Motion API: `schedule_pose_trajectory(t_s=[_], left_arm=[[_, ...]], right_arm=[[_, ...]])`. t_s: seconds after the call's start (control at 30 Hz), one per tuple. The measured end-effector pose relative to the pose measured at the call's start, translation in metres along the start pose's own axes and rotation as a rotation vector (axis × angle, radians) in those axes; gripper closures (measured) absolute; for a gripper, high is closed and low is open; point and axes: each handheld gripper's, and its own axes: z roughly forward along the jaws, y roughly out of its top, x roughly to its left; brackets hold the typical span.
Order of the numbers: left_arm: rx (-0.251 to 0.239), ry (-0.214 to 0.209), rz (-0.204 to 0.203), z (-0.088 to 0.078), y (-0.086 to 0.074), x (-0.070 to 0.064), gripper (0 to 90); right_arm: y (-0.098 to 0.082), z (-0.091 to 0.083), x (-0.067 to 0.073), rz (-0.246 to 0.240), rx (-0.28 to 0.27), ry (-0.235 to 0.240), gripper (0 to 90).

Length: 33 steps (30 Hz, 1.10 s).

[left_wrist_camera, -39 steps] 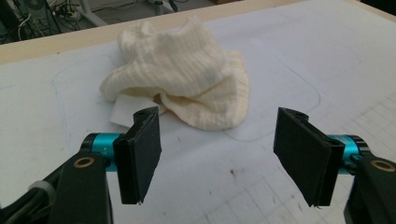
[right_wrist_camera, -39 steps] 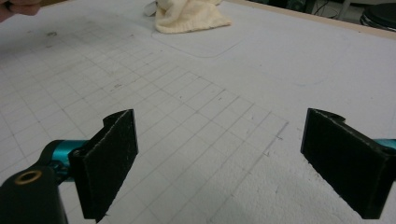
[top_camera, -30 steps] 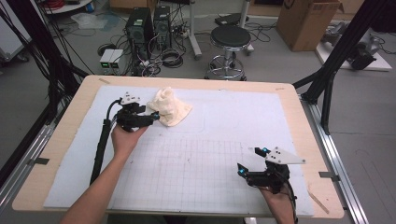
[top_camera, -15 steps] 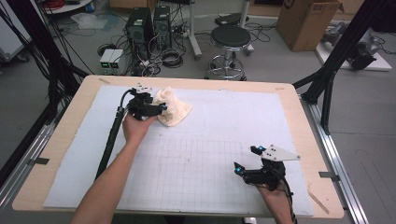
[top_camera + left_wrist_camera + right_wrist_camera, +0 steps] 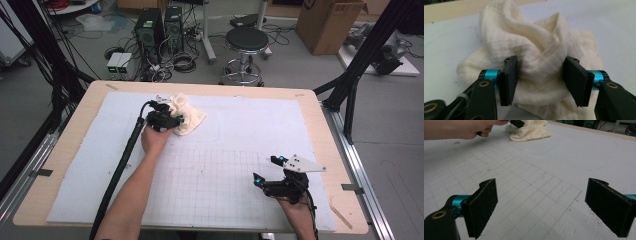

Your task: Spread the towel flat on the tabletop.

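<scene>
Left hand-held gripper [image 5: 539,82]: jaws just been closing w/ crumpled cream muslin cloth [image 5: 536,52] between, pads at its folds, not clamped. Cloth on white counter [image 5: 250,125], far-left. Right hand-held gripper [image 5: 541,207] jaws wide apart, nothing between.

At the top centre of your frame a black round stool [image 5: 245,40] stands behind the desk [image 5: 320,115], computer towers [image 5: 160,27] upper left, cardboard box [image 5: 327,22] upper right.

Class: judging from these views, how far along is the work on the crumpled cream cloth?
Done: left gripper has reached the cloth. In hand: its jaws, just closing, straddle a raised fold, pads not yet clearly pinching. Left: gripping and moving it; right gripper waits open over the mat.
</scene>
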Motion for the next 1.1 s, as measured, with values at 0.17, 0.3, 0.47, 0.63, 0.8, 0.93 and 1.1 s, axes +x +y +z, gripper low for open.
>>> schedule_pose_trajectory(t_s=[0.17,0.3,0.47,0.63,0.8,0.93,1.1], left_arm=[[0.022,0.041,0.006,0.004,0.003,-0.006,50.7],[0.024,0.064,0.025,0.003,0.002,-0.008,57.9],[0.026,0.064,0.002,0.001,0.004,-0.008,73.2],[0.029,0.027,-0.01,-0.006,0.007,-0.002,79.6],[0.008,0.009,-0.002,-0.015,0.01,0.002,81.8],[-0.017,-0.012,-0.014,-0.021,0.013,0.002,82.2],[-0.037,-0.043,-0.001,-0.034,0.017,-0.001,82.3]], right_arm=[[0.0,0.0,-0.001,0.001,-0.008,0.002,10.5],[0.0,0.0,-0.001,0.005,-0.004,0.0,10.5],[-0.001,0.002,0.0,0.011,0.001,0.005,10.5],[-0.003,0.002,0.001,0.006,0.011,0.002,10.5],[-0.005,0.003,0.001,0.004,0.024,0.001,10.5],[-0.004,0.004,0.002,-0.004,0.025,-0.006,10.5],[-0.005,0.003,0.002,-0.004,0.028,-0.012,10.5]])
